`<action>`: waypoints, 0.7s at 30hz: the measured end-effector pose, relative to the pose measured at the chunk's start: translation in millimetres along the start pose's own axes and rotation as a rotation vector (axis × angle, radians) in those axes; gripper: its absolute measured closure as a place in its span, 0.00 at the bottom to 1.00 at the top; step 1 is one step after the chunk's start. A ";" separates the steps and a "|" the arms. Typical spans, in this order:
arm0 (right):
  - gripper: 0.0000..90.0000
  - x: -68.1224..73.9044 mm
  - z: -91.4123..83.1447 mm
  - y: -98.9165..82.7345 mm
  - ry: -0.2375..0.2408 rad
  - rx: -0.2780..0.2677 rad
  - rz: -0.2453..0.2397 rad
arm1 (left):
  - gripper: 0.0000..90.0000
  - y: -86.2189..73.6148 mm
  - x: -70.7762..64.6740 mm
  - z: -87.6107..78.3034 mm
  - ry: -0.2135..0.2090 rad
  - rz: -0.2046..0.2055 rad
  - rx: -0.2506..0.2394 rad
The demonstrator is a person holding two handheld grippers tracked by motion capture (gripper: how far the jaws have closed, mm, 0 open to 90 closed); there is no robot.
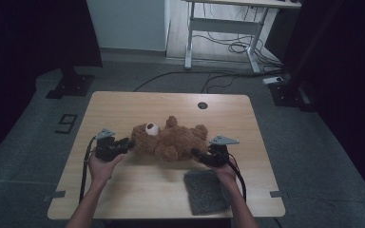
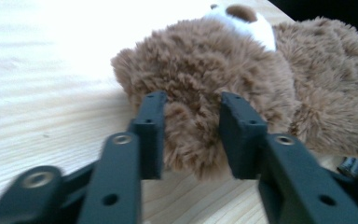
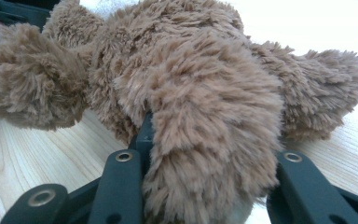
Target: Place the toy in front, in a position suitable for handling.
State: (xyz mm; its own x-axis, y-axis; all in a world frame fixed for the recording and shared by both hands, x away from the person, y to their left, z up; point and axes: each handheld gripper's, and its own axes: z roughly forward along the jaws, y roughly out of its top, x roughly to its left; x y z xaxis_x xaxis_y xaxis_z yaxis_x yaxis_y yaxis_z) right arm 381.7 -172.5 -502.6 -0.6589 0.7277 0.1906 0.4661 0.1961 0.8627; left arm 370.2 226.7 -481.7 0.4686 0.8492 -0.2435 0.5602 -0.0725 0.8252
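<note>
A brown plush teddy bear (image 1: pixel 171 140) lies on its back in the middle of the wooden table (image 1: pixel 138 190), its white muzzle to the left. My left gripper (image 1: pixel 129 144) is at the bear's head. In the left gripper view its jaws (image 2: pixel 193 100) stand apart on either side of a tuft of the head's fur (image 2: pixel 186 126) without squeezing it. My right gripper (image 1: pixel 196 153) is at the bear's other end. There a thick furry limb (image 3: pixel 205 140) fills the gap between the jaws (image 3: pixel 209 154) and spills over both fingers, hiding the pads.
A grey felt-like pad (image 1: pixel 206 192) lies near the table's front edge, just under my right hand. A round cable hole (image 1: pixel 202 105) sits at the table's far edge. Beyond the table stand a white desk frame (image 1: pixel 228 23) and loose floor cables (image 1: pixel 228 47).
</note>
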 end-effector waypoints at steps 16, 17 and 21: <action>0.66 -3.5 1.0 -1.4 -0.011 0.003 0.048 | 0.46 -31.8 -93.4 7.6 -0.187 0.190 0.106; 0.66 -3.5 1.0 -1.4 -0.011 0.003 0.048 | 0.44 -31.8 -93.4 7.6 -0.187 0.190 0.106; 0.66 -4.0 0.6 -1.4 -0.013 0.006 0.051 | 0.38 -39.1 -114.3 24.2 -0.225 0.204 0.148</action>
State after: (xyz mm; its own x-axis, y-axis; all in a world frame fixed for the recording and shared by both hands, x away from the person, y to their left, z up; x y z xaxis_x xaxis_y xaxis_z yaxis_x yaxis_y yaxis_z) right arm 384.0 -175.2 -504.9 -0.6266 0.7451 0.2286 0.5024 0.1620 0.8493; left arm 311.3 119.8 -498.5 0.7113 0.6735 -0.2012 0.5248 -0.3185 0.7894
